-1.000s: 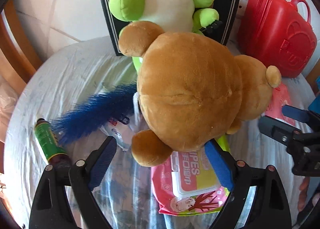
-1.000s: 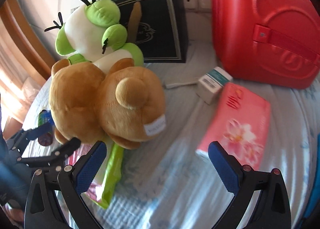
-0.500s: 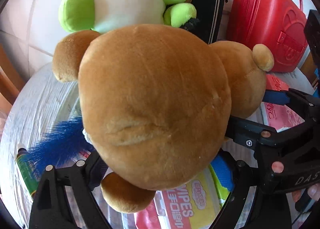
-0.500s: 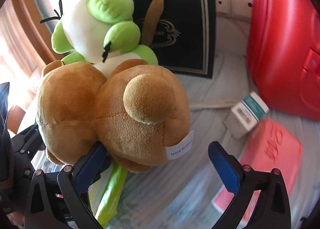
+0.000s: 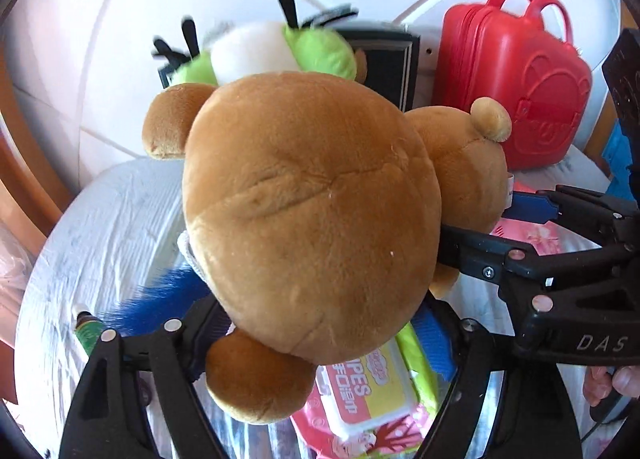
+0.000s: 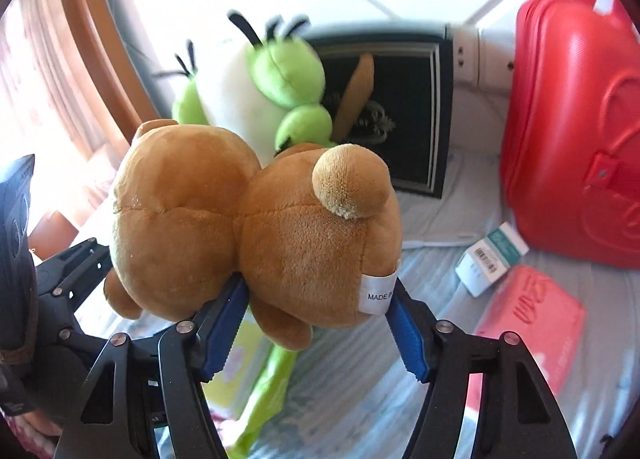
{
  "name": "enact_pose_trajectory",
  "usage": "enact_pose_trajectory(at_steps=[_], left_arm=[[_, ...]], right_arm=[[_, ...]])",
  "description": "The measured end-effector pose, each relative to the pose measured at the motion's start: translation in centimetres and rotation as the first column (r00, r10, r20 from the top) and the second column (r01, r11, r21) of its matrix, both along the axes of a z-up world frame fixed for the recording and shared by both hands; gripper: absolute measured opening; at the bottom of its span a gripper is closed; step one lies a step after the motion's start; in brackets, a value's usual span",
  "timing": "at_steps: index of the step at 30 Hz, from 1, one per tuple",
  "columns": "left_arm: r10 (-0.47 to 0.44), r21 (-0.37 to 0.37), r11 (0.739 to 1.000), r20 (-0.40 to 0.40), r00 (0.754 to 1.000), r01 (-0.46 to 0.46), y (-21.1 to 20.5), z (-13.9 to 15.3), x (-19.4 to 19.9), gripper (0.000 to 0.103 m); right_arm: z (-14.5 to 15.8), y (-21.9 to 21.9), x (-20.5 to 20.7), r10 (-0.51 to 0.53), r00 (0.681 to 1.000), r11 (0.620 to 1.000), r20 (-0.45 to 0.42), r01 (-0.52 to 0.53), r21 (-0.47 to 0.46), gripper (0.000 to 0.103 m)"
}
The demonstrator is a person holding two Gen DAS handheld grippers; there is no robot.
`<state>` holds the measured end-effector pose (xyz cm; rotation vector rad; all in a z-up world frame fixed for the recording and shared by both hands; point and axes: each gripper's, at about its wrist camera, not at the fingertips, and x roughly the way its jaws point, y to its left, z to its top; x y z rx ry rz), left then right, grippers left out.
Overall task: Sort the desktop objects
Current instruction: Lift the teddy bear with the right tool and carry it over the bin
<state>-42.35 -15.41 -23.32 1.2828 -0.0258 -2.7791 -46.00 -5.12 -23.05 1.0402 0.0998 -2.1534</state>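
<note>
A white tiled wall backs a desk under a pale crinkled cloth, and sorting looks barely begun, judging by the clutter; the brown teddy bear is off the desk, pinched from two sides; the left gripper has its blue-padded fingers closed on the bear's head, the right gripper has its fingers closed on the bear's rump, beside a sewn tag reading "MADE IN"; the green and white plush sits just behind, against a black framed picture; a red plastic case, a pink tissue pack, a small white box with a barcode, a blue feathery duster and a green bottle all lie unsorted; a wipes pack under the bear shows "PES" plus Chinese characters; the right gripper's body reads "DAS".
</note>
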Motion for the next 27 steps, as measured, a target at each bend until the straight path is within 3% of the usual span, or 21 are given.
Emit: enact_pose_trajectory(at_steps=[8, 14, 20, 27], left_arm=[[-0.040, 0.007, 0.999, -0.090, 0.995, 0.041, 2.8, 6.4, 3.8, 0.082], [-0.106, 0.021, 0.994, -0.193, 0.976, 0.112, 6.2, 11.9, 7.7, 0.082], [-0.202, -0.011, 0.978, -0.291, 0.935, 0.208, 11.0, 17.5, 12.3, 0.082], [-0.337, -0.027, 0.935, -0.379, 0.862, 0.354, 18.4, 22.6, 16.8, 0.082]], right_arm=[[6.9, 3.1, 4.3, -0.069, 0.993, 0.998, -0.096, 0.068, -0.009, 0.068], [13.0, 6.5, 8.6, -0.169, 0.964, 0.985, -0.204, 0.170, -0.009, 0.067], [18.9, 12.2, 14.9, -0.285, 0.919, 0.958, -0.271, 0.280, -0.057, 0.065], [25.1, 19.5, 22.3, -0.426, 0.833, 0.900, -0.353, 0.429, -0.076, 0.064]])
